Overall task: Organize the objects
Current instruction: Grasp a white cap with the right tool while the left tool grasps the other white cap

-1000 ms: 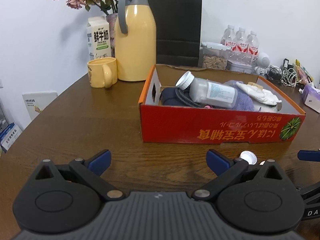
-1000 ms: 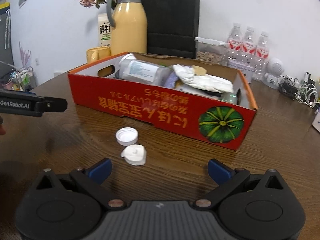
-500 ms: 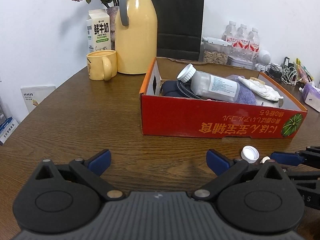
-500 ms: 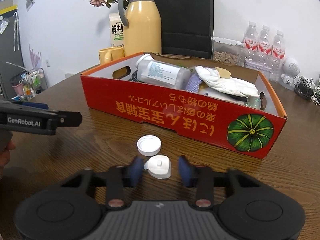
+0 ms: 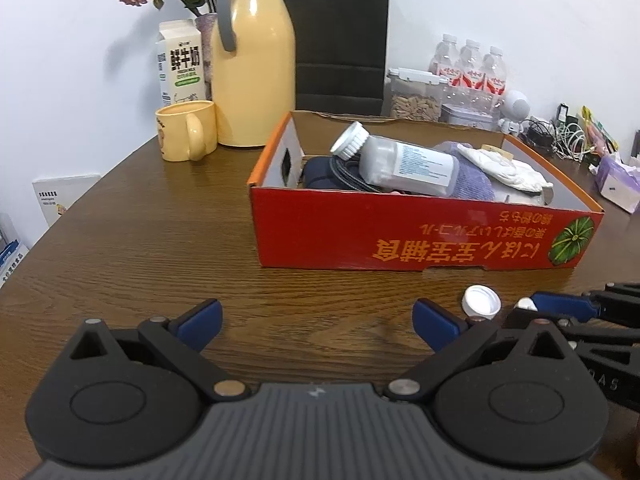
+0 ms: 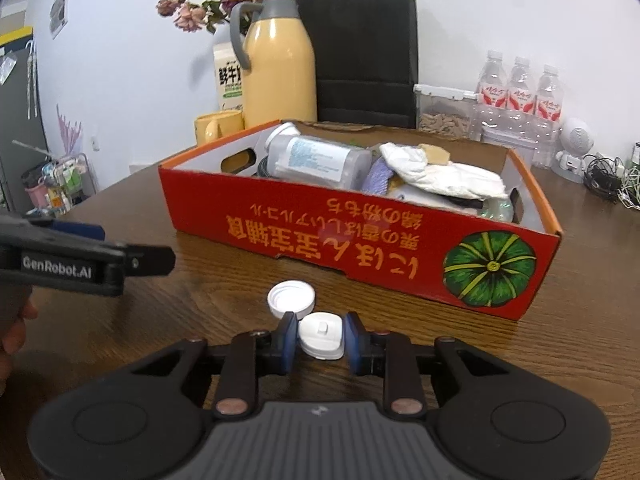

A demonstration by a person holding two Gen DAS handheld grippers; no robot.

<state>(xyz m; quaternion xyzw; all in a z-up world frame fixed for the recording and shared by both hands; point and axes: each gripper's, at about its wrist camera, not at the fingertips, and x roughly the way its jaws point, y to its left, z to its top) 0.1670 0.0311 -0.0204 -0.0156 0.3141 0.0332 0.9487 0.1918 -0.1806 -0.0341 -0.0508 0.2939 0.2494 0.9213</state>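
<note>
So the right tongs (image 6: 321, 338) are closing in on a small white plastic piece (image 6: 322, 334) lying on the wooden desk (image 6: 160, 320), and the blue pads look like they're touching both of its sides. Just beyond it, touching or nearly so, sits a white bottle cap (image 6: 291, 298), open side up. Both are on the near side of the red cardboard box (image 6: 360, 248) with the pumpkin picture. Inside the box there's a clear bottle (image 6: 316, 162) lying on its side, a white glove (image 6: 440, 176) and some purple cloth (image 6: 378, 176).

The left tongs (image 5: 317, 319) hang wide open over bare desk to the left, nothing between them.

At the far end of the desk stand a yellow thermos (image 5: 252, 68), a yellow mug (image 5: 186, 130), a milk carton (image 5: 180, 64) and a black paper bag (image 5: 340, 36).
</note>
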